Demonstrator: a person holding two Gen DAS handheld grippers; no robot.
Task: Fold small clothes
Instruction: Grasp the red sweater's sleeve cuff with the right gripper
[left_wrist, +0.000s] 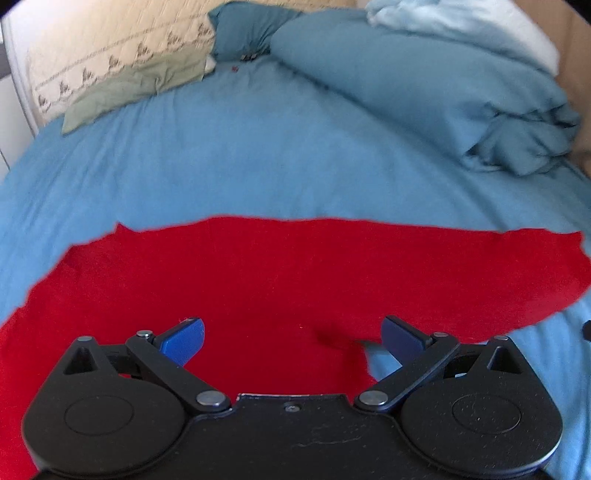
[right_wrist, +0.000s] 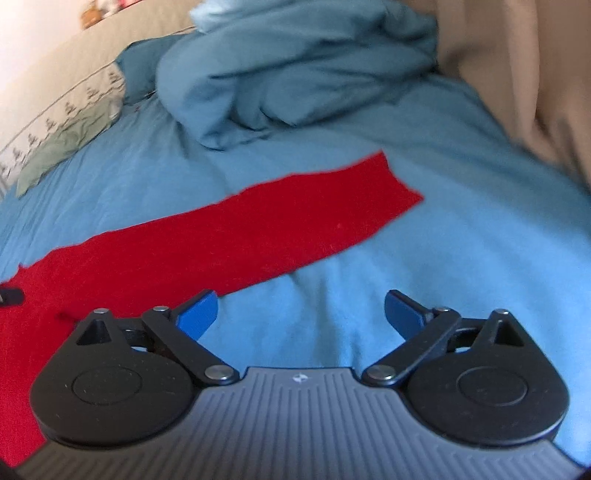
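Note:
A red cloth (left_wrist: 295, 273) lies flat on the blue bed sheet (left_wrist: 221, 166). My left gripper (left_wrist: 291, 338) is open and empty, low over the cloth's near part, with its right finger past a notch in the cloth's near edge. In the right wrist view the red cloth (right_wrist: 229, 236) runs as a long strip from lower left to upper right. My right gripper (right_wrist: 300, 314) is open and empty over bare blue sheet (right_wrist: 443, 258), just right of the cloth's near edge. Its left finger sits at that edge.
A bunched blue duvet (left_wrist: 424, 81) lies at the back right of the bed and also shows in the right wrist view (right_wrist: 295, 66). A cream and green pillow (left_wrist: 110, 74) lies at the back left. A beige curtain (right_wrist: 517, 74) hangs on the right side.

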